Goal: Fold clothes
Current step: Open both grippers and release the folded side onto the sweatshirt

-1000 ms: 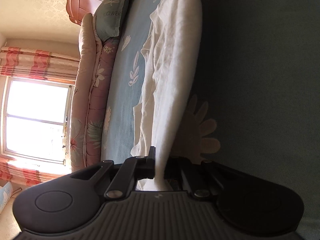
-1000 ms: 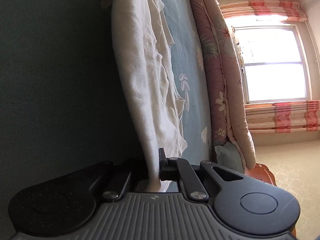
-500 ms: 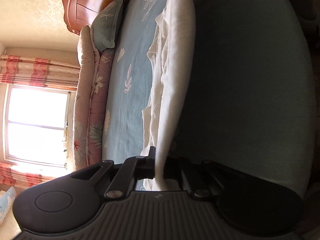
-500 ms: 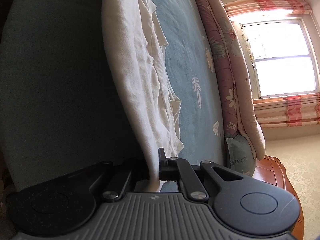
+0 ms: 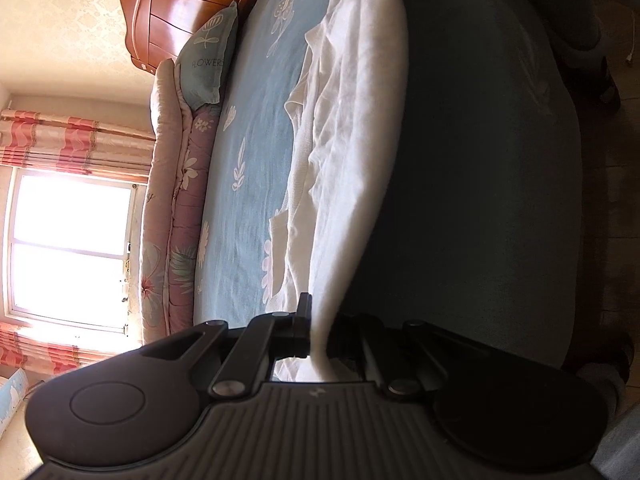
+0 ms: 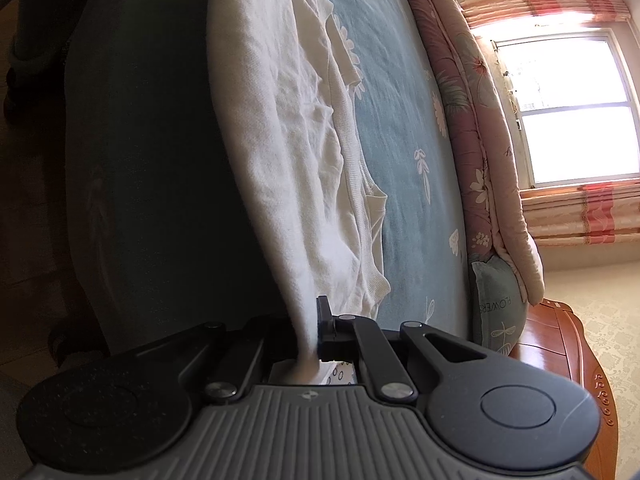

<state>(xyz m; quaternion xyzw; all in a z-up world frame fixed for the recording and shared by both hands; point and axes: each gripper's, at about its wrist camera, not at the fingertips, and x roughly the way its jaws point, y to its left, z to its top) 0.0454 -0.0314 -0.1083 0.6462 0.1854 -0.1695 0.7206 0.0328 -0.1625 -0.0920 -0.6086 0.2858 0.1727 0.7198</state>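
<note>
Pulled farther back from the bed (image 5: 256,184) since a second ago, more of its shaded near side now showing. Draped over that bed's near edge: white garment (image 5: 352,128), stretched taut between both ends. Clamped on one end, left gripper (image 5: 318,326); pinched shut on the other, right gripper (image 6: 310,326).

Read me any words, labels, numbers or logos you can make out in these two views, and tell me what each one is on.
"FLOWERS" on the blue-green pillow by the wooden headboard, left wrist view.
"FLOWER", last letter cut off, on the same pillow in the right wrist view, printed running vertically.
A small embossed mark on the left claw body and another on the right claw body: logos, not readable text.
Nothing readable on the white garment or the floral bedsheet.
</note>
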